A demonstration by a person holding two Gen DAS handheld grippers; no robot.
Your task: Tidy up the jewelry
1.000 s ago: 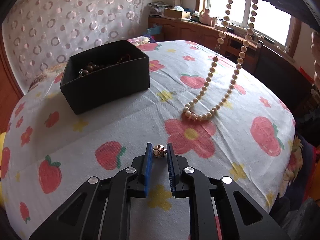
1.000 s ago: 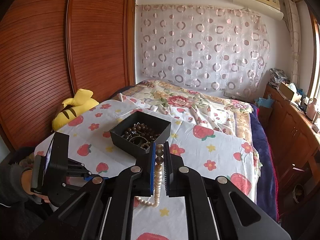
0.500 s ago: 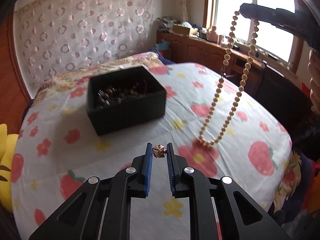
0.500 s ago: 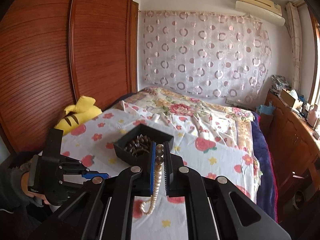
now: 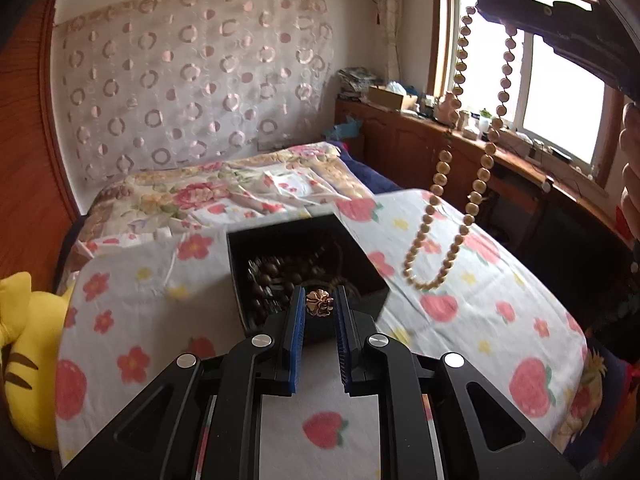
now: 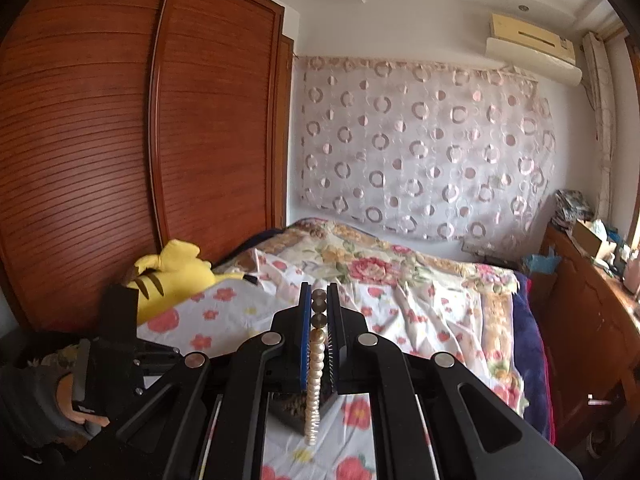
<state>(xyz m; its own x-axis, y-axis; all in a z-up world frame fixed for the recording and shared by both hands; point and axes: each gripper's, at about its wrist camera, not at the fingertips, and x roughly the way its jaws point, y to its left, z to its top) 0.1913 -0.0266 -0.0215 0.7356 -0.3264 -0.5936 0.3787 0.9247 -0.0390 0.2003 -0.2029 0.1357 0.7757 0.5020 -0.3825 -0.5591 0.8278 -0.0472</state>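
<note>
A: Both loads up over the bed point(image 5: 152, 304); how to finish?

B: Bring the left gripper point(image 5: 319, 307) w/ the small gold trinket point(image 5: 319, 306) right above the black box point(image 5: 376, 284), low, then let go; its fingers are pinched on it.

A: & the necklace point(image 5: 460, 216)?

B: Right gripper point(image 6: 319, 308) is closed on 2 dark beads at the top; the loop hangs free beside the box, clear of the sheet. Lower the bottom in 1st so it coils; swing looks likely.

A: Looks?

B: Cream round beads, 1 long loop; box already holds brown beads point(image 5: 276, 276).
</note>
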